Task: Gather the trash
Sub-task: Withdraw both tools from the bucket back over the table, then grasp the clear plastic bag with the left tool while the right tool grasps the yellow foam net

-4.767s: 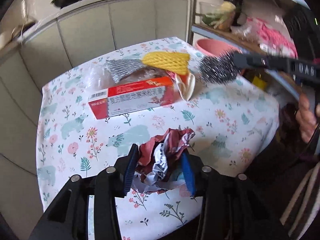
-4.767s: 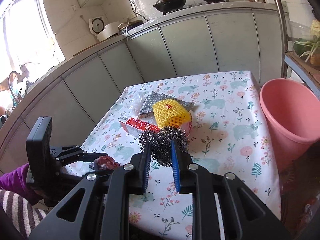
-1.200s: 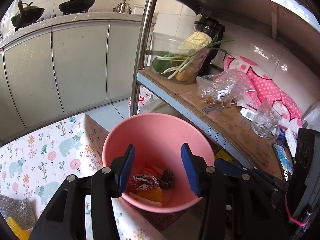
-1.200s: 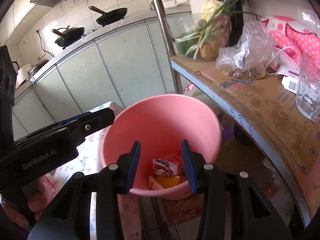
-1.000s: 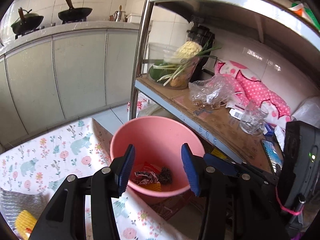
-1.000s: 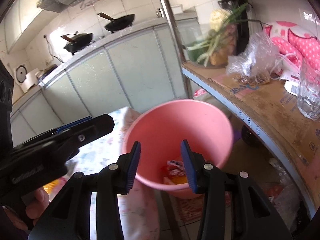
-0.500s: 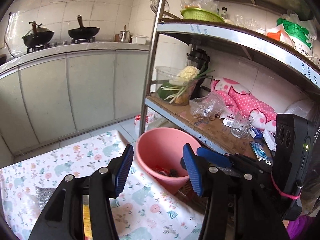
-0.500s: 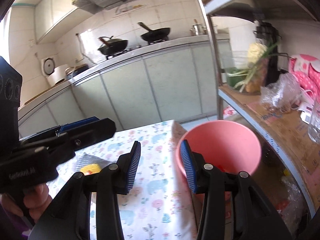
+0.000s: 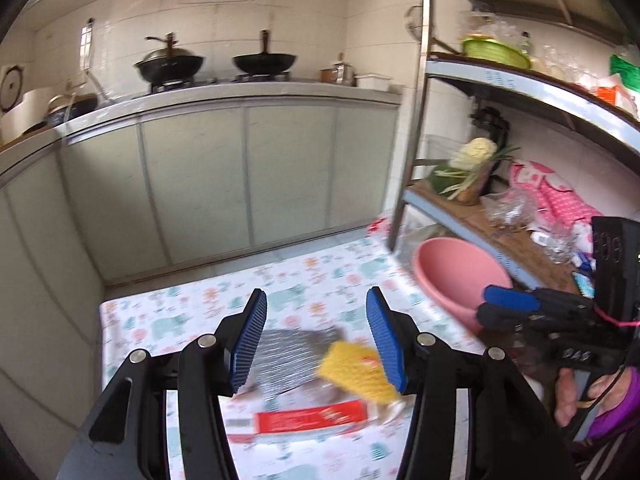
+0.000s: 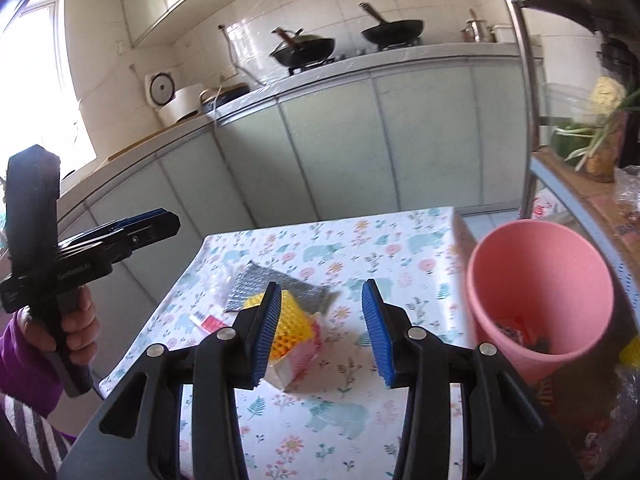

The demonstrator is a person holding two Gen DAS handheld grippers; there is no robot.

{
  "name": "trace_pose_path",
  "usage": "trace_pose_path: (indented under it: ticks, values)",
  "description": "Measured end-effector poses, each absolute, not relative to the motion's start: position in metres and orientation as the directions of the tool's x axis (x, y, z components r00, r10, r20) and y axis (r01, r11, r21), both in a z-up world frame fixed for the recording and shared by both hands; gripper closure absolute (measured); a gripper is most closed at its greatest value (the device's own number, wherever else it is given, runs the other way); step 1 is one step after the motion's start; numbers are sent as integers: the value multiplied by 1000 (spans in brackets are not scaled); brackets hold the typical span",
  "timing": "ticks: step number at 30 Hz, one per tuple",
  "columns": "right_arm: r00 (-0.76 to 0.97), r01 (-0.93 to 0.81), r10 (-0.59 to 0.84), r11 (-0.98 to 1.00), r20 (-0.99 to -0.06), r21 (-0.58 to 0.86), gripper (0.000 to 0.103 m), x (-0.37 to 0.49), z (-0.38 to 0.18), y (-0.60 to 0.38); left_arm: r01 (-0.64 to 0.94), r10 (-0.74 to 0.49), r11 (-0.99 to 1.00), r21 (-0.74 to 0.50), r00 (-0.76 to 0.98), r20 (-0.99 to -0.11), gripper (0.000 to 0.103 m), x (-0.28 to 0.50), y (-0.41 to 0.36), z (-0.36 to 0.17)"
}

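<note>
Yellow net [image 9: 354, 372] beyond empty jaws

Counted: one pink bin [image 10: 540, 280]; one yellow foam net [image 9: 356, 372]; one silver pad [image 9: 292, 356]; one red box [image 9: 312, 420]; two woks [image 10: 304, 50]; two grippers [image 10: 320, 334].

Open air lies above the tabletop [image 10: 360, 420], whose near and right-hand cloth is bare. A clustered pile, yellow foam net [image 10: 290, 326] over silver pouch [image 10: 280, 284] and red box [image 9: 312, 420], occupies its left centre. The pink bin [image 10: 540, 280] and shelf post [image 10: 524, 92] bound the right side.
</note>
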State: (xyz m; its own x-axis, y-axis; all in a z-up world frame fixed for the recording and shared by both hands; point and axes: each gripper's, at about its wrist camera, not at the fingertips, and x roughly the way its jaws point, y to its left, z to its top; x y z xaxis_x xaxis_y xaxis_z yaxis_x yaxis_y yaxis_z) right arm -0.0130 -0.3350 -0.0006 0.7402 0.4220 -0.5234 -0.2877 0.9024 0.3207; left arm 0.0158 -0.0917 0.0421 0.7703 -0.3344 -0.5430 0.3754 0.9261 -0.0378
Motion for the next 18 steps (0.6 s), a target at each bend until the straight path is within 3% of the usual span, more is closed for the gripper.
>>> trace_pose_path:
  ticks: [8,18]
  values:
    - [666,-315,466,883,-582,347,55,8,-17,-301,257,-233,964,-62,715,-659,52,31,-32,-7]
    - [619,-312,452,892,-643,327,54,17,-30,-287,282,-238,957,-66,636,-734,52,72,-33,-56]
